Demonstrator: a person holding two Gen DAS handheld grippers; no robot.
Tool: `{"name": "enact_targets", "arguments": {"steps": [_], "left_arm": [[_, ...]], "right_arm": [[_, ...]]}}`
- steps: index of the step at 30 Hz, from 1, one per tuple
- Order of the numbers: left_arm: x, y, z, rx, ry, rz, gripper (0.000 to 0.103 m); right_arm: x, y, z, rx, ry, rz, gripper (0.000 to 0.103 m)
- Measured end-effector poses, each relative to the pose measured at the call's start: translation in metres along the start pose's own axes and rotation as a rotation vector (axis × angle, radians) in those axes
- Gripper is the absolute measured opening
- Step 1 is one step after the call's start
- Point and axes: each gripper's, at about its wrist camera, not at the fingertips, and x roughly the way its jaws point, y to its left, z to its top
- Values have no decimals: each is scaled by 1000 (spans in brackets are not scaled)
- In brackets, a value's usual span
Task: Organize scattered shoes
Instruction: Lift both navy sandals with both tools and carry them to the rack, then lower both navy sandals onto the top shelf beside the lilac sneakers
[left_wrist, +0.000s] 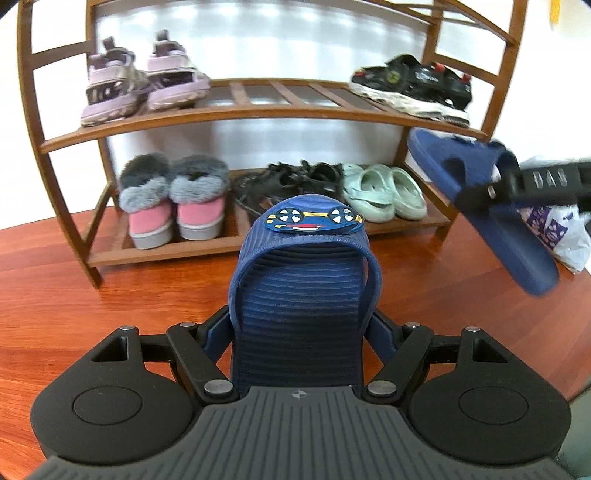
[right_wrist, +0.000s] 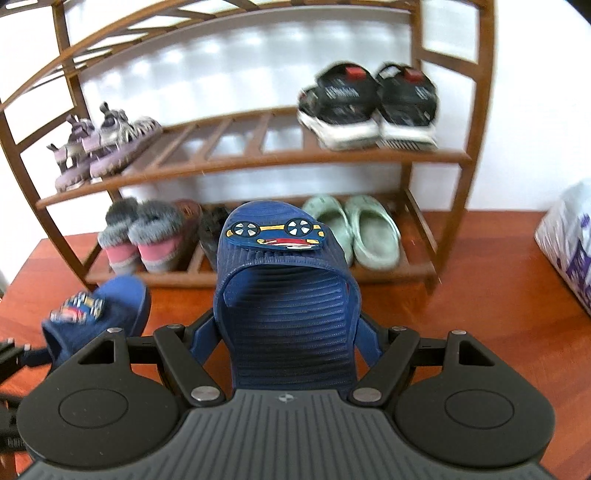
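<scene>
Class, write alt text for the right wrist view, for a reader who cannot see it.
The right gripper holds a blue slipper with a car badge, pointed at a wooden shoe rack. Black sandals and purple sandals sit on its middle shelf; a matching slipper appears lower left.

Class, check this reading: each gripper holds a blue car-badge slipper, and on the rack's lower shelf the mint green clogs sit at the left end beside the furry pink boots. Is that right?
Not quite. In the left wrist view the mint green clogs sit at the right end of the lower shelf; the black shoes lie between them and the furry pink boots. Each gripper does hold a blue car-badge slipper.
</scene>
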Motion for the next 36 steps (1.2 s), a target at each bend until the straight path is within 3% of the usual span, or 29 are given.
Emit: {"name": "enact_targets", "arguments": {"steps": [16,27,36], "left_arm": [[-5,44,17,-68,-31,64,76],[8,59,37,-82,-35,86,76],[23,66,48,-88,-19,96,76]], "right_arm": [[90,47,130,-113,-63,-44,80],[148,55,180,-154,-79,-105,80],[179,50,191,-153,-80,-124,80]]}}
